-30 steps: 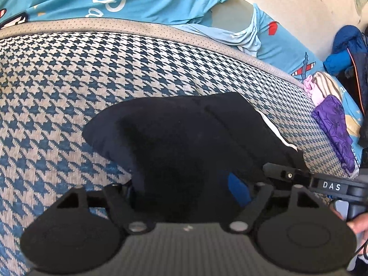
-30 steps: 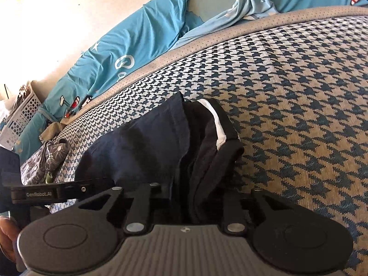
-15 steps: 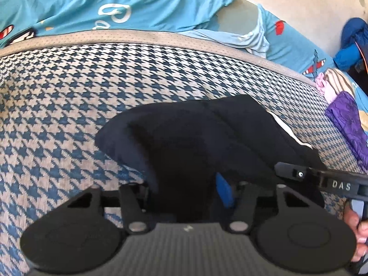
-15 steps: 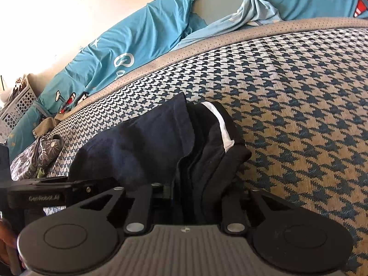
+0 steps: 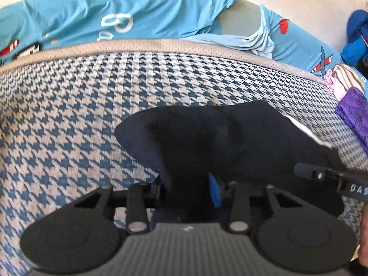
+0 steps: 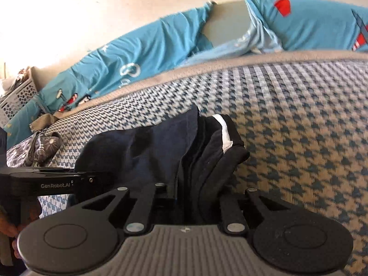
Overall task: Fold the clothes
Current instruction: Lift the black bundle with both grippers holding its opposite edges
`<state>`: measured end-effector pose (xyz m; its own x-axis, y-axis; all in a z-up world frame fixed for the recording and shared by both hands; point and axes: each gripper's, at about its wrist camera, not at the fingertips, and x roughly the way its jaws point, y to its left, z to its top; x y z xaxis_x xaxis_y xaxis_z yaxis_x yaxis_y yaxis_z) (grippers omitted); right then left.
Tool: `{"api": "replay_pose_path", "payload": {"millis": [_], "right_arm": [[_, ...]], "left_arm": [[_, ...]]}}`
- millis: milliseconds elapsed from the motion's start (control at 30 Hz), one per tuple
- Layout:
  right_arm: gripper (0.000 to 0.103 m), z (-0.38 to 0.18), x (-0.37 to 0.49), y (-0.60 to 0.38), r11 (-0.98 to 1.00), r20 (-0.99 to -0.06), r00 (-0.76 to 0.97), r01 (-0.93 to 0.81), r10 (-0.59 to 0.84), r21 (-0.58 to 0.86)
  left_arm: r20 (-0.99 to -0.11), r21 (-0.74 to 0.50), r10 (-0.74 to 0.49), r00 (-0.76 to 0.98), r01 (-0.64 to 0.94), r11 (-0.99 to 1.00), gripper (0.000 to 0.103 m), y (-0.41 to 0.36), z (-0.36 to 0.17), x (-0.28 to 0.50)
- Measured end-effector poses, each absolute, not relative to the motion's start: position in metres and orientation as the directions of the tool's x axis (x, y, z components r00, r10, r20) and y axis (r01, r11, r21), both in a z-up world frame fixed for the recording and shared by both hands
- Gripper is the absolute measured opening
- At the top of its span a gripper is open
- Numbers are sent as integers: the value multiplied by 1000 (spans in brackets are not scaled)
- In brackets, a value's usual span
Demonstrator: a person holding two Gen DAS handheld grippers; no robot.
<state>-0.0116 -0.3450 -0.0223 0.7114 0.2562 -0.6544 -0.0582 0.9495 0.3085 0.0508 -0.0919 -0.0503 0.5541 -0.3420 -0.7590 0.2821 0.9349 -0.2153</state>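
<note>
- A dark navy garment (image 5: 207,138) lies bunched on a mat (image 5: 69,115) with a blue and beige houndstooth weave, in its middle part and well short of the grey far edge (image 5: 138,44).
- The left gripper (image 5: 188,188) has a fold of the garment between its jaws, which are closing; a blue pad (image 5: 215,193) shows against the cloth on the right side of the bunch.
- The right gripper (image 6: 191,197) is pressed nearly together and pinches the near edge of the same garment (image 6: 149,151), whose folds run straight into the narrow gap.
- A white stripe (image 6: 224,133) runs along the garment's right side, on a fold next to the bare weave.
- In the right wrist view the other tool reaches in from the left, its black body (image 6: 41,181) marked with white lettering, and a person's fingers (image 6: 9,230) wrap its handle at the left border.
- Behind the mat's far edge a turquoise sheet (image 5: 115,11) with printed figures lies crumpled against a pale wall.
- Off the mat's right edge lies a purple cloth (image 5: 354,112); off its left edge lies a grey patterned cloth (image 6: 43,147), with a white perforated basket (image 6: 16,96) farther back.
</note>
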Motion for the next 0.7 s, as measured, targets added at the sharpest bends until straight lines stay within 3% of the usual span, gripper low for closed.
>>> {"api": "replay_pose_path", "payload": {"millis": [233, 500, 600, 700], "right_arm": [[23, -33, -8, -354, 932, -675, 686, -14, 272, 362], [29, -40, -5, -362, 910, -677, 676, 23, 292, 415], [30, -42, -3, -361, 904, -676, 677, 33, 293, 426], [32, -41, 0, -357, 904, -674, 678, 33, 293, 426]], "left_arm": [[-755, -283, -382, 533, 260, 923, 49, -79, -57, 56], [-745, -272, -402, 533, 308, 912, 66, -88, -61, 57], [-745, -234, -384, 545, 327, 916, 66, -98, -61, 55], [-745, -186, -355, 565, 334, 924, 55, -106, -60, 52]]}}
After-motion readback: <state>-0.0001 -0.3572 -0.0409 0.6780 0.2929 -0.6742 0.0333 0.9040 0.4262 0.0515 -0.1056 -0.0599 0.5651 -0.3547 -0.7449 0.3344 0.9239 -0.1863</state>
